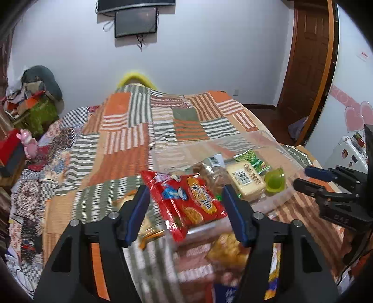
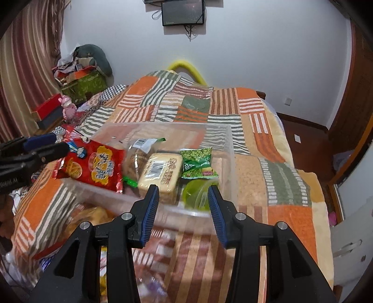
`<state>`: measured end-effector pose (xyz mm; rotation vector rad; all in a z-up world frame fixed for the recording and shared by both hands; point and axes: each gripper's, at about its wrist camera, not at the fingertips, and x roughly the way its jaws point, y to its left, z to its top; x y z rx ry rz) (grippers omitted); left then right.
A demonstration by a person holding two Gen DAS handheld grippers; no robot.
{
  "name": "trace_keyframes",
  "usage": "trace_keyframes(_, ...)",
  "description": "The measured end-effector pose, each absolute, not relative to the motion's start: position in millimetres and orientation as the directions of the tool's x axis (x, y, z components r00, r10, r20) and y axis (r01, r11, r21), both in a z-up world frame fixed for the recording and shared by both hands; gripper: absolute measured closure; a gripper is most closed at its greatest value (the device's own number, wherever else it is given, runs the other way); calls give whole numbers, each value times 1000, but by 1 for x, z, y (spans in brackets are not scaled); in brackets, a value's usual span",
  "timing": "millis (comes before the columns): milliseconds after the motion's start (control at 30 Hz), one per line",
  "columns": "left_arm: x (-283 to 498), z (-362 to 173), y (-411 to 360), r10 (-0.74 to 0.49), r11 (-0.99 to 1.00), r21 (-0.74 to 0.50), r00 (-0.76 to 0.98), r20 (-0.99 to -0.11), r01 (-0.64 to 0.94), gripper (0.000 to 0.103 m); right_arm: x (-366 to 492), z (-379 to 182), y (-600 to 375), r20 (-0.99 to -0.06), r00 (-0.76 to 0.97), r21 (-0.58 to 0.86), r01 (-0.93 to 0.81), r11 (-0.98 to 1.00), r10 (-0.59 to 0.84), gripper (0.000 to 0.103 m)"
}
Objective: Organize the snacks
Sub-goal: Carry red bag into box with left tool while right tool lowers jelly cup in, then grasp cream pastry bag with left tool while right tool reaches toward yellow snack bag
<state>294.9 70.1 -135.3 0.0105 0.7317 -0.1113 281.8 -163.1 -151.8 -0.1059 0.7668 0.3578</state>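
Red snack packet (image 1: 186,200) is lying on the clear bin's (image 2: 229,149) edge, both the left gripper (image 1: 186,209) and right gripper (image 2: 184,207) are hanging released and empty, so nudging it fully inside is looking next.

Patchwork blanket (image 2: 256,163); wall screen (image 2: 183,12); maybe pink toy (image 2: 68,108).

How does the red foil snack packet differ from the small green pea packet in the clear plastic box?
The red foil snack packet is larger than the small green pea packet. The red packet hangs over the rim of the clear plastic box at one end; the green packet lies wholly inside, towards the other. Red shows orange rounds; green shows peas. Both are sealed snack packets.
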Motion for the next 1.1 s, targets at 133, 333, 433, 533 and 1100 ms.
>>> trace_keyframes(133,272,-132,92,-61,997,-8,748,-661,74,28,261,-150,-166,-682,677,35,-349,936,278,50)
trace_keyframes(333,241,-148,127,0,1000,-1,715,-699,-2,27,239,-164,-165,-720,636,37,-366,930,279,50)
trace_keyframes(433,230,-157,137,13,1000,-4,701,-713,-23,27,229,-177,-163,-755,594,50,-371,927,279,50)
trace_keyframes(533,221,-167,142,14,999,-14,685,-728,-35,27,222,-188,-158,-782,551,77,-376,923,290,50)
trace_keyframes(1100,221,-207,130,11,1000,4,646,-763,-12,27,214,-217,-160,-822,482,135,-354,925,305,29)
